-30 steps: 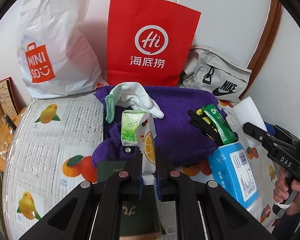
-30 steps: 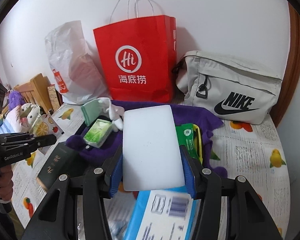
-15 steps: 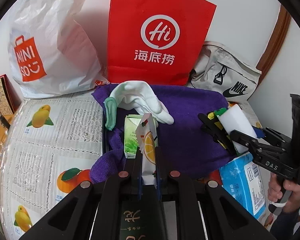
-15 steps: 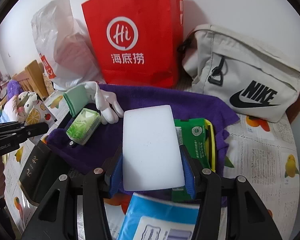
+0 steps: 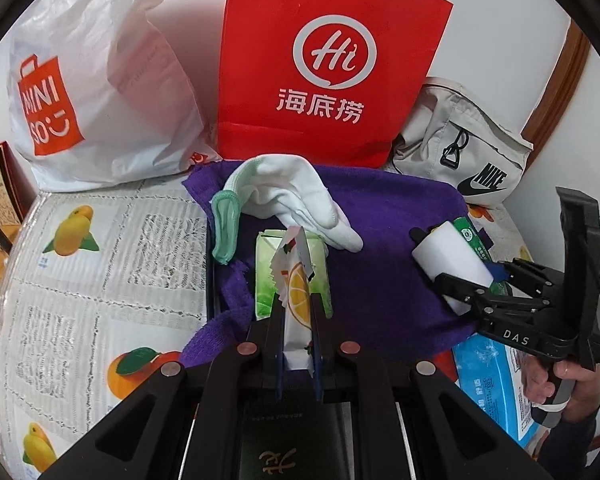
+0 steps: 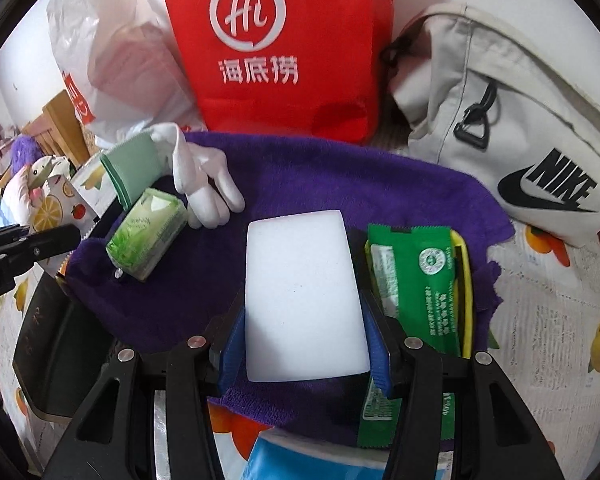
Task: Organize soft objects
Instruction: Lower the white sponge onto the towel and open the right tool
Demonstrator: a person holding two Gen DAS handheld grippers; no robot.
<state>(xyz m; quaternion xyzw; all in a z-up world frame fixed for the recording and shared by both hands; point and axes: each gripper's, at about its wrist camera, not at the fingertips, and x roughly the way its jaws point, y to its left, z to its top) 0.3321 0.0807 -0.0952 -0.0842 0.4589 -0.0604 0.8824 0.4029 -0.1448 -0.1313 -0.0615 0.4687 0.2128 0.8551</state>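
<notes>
Two grippers hang over the purple towel (image 6: 340, 184): the left gripper (image 5: 296, 312) is clenched on a fruit-print sachet (image 5: 294, 280), the right gripper (image 6: 306, 344) grasps a white sponge (image 6: 304, 296). On the towel lie a green tissue pack (image 6: 146, 236), a white glove (image 6: 204, 180) and a green packet (image 6: 416, 288); a red paper bag (image 6: 280, 40) stands behind it.

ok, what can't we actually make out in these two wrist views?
- Dark green booklet: left wrist view, lower part cut off by the frame edge, top hidden behind the left hand-held gripper.
- Blue pack: right wrist view, mostly cut off at the bottom edge, behind the right hand-held gripper.
- Green sachet print: too small to read.
- Purple towel under the white sponge: hidden.
</notes>
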